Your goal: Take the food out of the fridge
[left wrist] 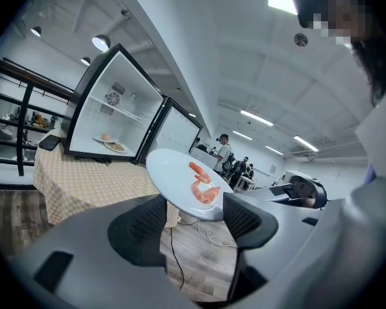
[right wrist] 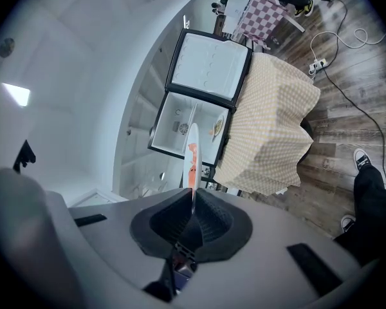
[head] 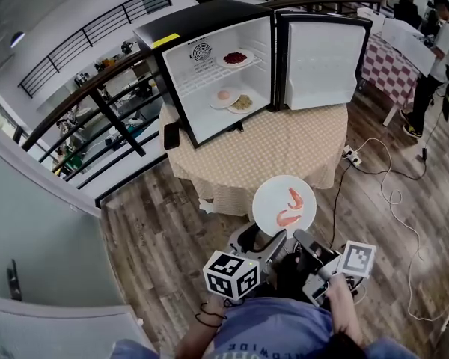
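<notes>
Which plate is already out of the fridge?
The white plate with orange shrimp, pinched by its rim in the jaws of the right gripper. The other three plates sit on shelves inside the fridge.

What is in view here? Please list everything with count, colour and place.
mini fridge: 1, black, open, on the table
table: 1, beige checked cloth, centre
plates of food: 3, white, on fridge shelves
plate of shrimp: 1, white, before the table
phone: 1, black, on table, left of fridge
power strip: 1, white, floor right of table
left gripper: 1, grey, open, at that plate's rim
right gripper: 1, grey, shut on that plate
</notes>
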`<state>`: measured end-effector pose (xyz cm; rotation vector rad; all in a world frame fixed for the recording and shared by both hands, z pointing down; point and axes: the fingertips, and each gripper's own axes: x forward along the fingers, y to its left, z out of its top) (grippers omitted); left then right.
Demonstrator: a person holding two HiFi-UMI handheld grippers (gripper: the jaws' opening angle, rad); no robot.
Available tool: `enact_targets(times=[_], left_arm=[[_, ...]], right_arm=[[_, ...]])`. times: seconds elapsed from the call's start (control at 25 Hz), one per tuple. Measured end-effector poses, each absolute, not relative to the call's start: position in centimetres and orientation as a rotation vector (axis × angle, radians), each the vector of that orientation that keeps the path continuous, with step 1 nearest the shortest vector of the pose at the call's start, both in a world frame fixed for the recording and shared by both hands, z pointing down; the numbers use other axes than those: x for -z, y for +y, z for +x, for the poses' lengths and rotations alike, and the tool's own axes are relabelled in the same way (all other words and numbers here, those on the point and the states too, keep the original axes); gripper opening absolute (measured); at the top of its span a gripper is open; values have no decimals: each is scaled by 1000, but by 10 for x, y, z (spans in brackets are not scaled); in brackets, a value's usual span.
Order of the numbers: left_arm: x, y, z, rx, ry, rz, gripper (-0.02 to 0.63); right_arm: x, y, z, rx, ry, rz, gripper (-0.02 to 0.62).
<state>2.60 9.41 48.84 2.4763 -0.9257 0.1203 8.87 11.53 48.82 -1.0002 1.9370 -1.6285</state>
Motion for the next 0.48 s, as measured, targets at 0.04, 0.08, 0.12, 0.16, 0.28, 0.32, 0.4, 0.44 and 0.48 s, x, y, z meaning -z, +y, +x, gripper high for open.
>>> enact_targets(times=[0.04, 0.08, 0.12, 0.16, 0.28, 0.32, 0.4, 0.44, 0.48], left_arm=[[-488, 95, 27, -121, -922, 2479, 279], [-488, 96, 28, -123, -917, 2481, 278], [-488, 96, 29, -124, -913, 2483, 279], [-488, 97, 30, -125, -908, 2484, 278], [-488, 98, 33, -126, -900, 2488, 279], [-488, 98, 34, -126, -898, 2490, 279], [-487, 97, 35, -128, -895, 2493, 279], [-487, 98, 34, -129, -894, 2493, 279], [-488, 98, 34, -129, -894, 2493, 279]], right_arm=[[-488, 116, 90, 1624, 1938, -1002, 25], [-488, 117, 90, 1620, 1936, -1002, 25], [-487, 118, 91, 1618, 1931, -1001, 25], [-487, 119, 91, 1615, 1929, -999, 25], [-485, 118, 94, 1576, 1963, -994, 25], [-485, 117, 95, 1569, 1968, -996, 25], [-485, 118, 96, 1565, 1970, -1003, 25], [-486, 118, 96, 1566, 1969, -1006, 25], [-487, 119, 96, 1575, 1961, -1012, 25]])
